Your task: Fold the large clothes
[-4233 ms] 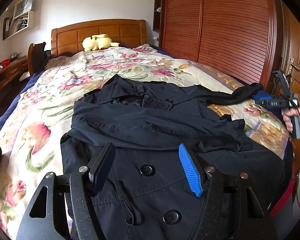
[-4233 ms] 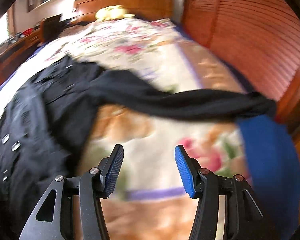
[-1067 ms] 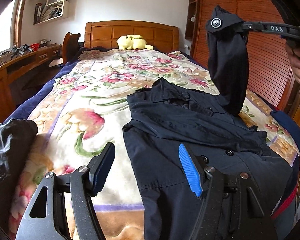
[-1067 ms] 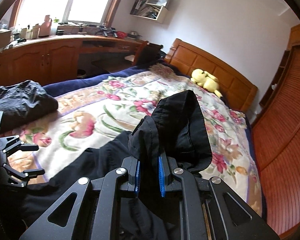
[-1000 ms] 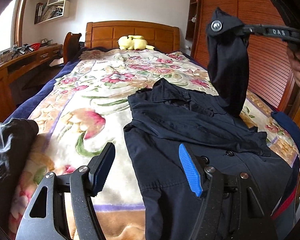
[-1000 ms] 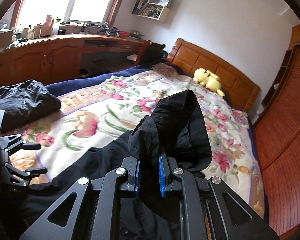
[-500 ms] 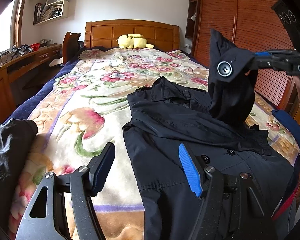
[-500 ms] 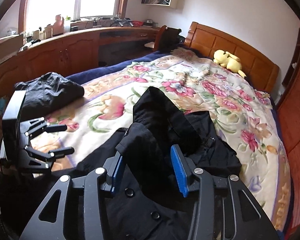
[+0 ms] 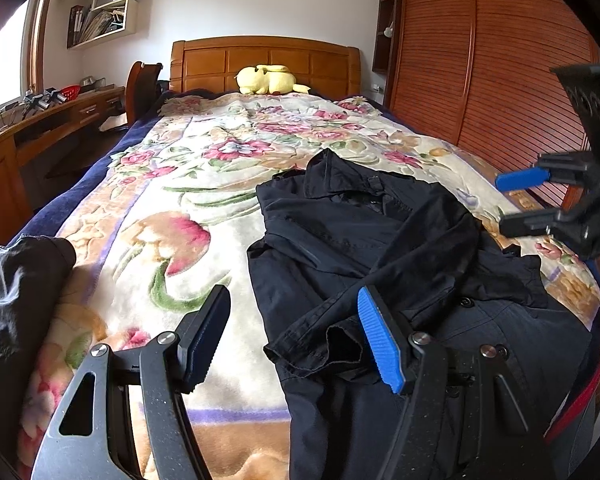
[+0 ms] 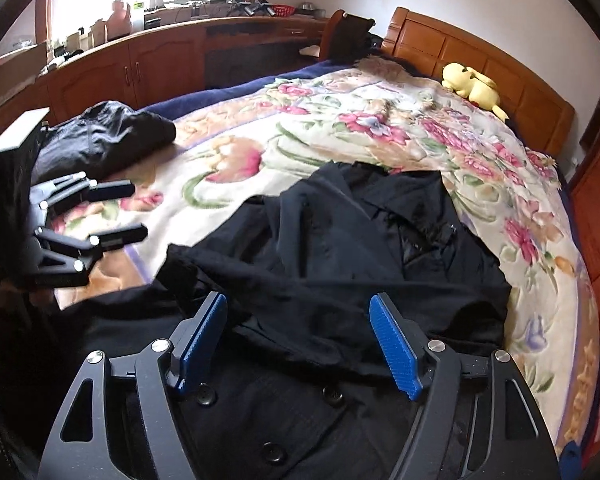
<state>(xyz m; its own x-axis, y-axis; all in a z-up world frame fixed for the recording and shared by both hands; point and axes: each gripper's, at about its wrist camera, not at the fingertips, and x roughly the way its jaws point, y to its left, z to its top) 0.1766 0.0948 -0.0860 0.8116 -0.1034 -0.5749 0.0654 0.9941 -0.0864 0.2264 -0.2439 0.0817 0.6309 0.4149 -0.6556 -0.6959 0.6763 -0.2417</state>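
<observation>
A large black buttoned coat [image 9: 364, 248] lies spread on the floral bedspread [image 9: 172, 216], collar toward the headboard. One sleeve [image 9: 400, 280] now lies diagonally across the coat's front, its cuff near my left gripper's blue pad. My left gripper [image 9: 296, 336] hovers open over the coat's left edge, holding nothing. My right gripper [image 10: 296, 340] is above the coat [image 10: 340, 248] near its buttons; its jaws are opening and nothing is pinched between them. From the left wrist view the right gripper [image 9: 516, 200] shows at the right edge, jaws apart.
A folded dark garment [image 10: 100, 140] sits at the bed's near left corner [image 9: 16, 292]. A yellow plush toy [image 9: 268, 80] rests by the wooden headboard [image 9: 264, 64]. A wooden wardrobe [image 9: 480, 80] flanks the right side; a desk and cabinets [image 10: 140, 64] run along the left.
My right gripper was shut on the raised sleeve; it came down, opened and let the sleeve drop across the coat's front. The left gripper stayed still.
</observation>
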